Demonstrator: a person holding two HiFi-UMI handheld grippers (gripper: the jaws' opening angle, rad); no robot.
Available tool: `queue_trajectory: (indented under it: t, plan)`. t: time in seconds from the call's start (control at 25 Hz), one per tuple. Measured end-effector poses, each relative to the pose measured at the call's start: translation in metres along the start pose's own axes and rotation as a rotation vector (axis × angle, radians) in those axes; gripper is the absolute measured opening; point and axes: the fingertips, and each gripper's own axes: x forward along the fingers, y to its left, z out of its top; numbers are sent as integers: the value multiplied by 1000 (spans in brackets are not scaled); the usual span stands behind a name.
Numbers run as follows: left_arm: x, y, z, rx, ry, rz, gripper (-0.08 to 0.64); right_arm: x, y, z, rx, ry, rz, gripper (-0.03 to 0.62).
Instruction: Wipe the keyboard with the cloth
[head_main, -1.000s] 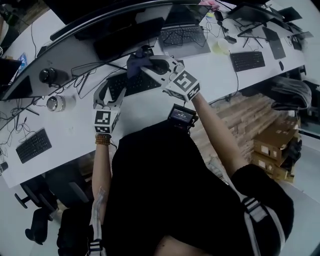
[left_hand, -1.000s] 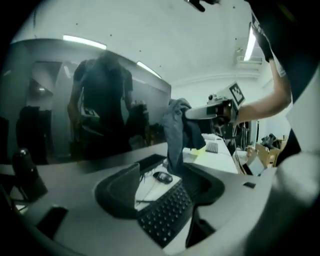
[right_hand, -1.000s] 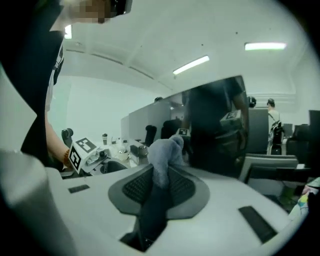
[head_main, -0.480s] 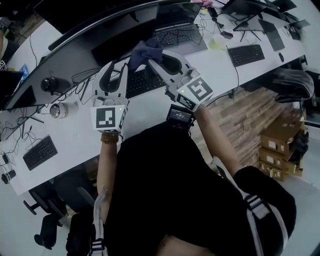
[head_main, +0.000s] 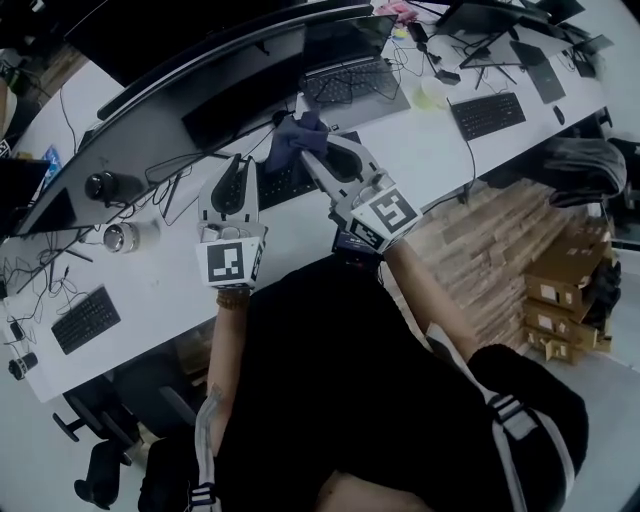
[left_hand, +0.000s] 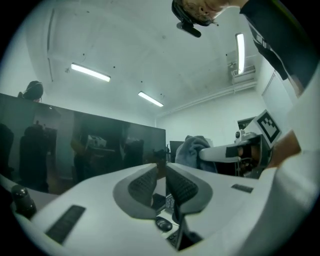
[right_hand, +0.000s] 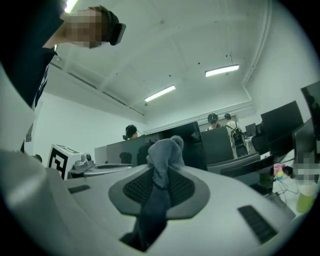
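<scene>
A black keyboard (head_main: 292, 182) lies on the white desk (head_main: 160, 270) in front of the curved monitor. My right gripper (head_main: 308, 145) hangs above it, shut on a bunched grey-blue cloth (head_main: 293, 138). In the right gripper view the cloth (right_hand: 163, 152) is pinched between the ribbed pads and sticks up past them. My left gripper (head_main: 238, 170) is held to the left of the cloth, above the keyboard's left end. Its jaws have just been closing, and in the left gripper view the left gripper (left_hand: 165, 172) is shut with nothing between the pads. The cloth (left_hand: 192, 150) shows to its right.
A wide curved monitor (head_main: 200, 80) and a laptop (head_main: 350, 75) stand behind the keyboard. Two round dark objects (head_main: 105, 185) and cables lie at the left, with a small keyboard (head_main: 85, 320) nearer. Another keyboard (head_main: 488, 113) is at the right. Cardboard boxes (head_main: 560, 290) are stacked on the floor.
Both grippers have risen from the keyboard. The left gripper's jaws went from wide open to shut. The right gripper has lifted the cloth with it.
</scene>
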Motion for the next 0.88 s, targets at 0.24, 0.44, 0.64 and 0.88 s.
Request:
queue_trajectory:
  t: [0.24,0.44,0.64,0.88]
  plan:
    - [-1,-9,-3,-4,9,-13,63,-3,1,-4,15,7,4,58]
    - [-3,-16,-5,-6,19,-20,63,-5,7,-4,21,1,22,58]
    - [-8,-18,-3,-14,12,-15,63,-8,13,-5,28,0,39,58]
    - [-16,-20,1,-97,2,-23,63,-13,21,-3,62,-12,64,57]
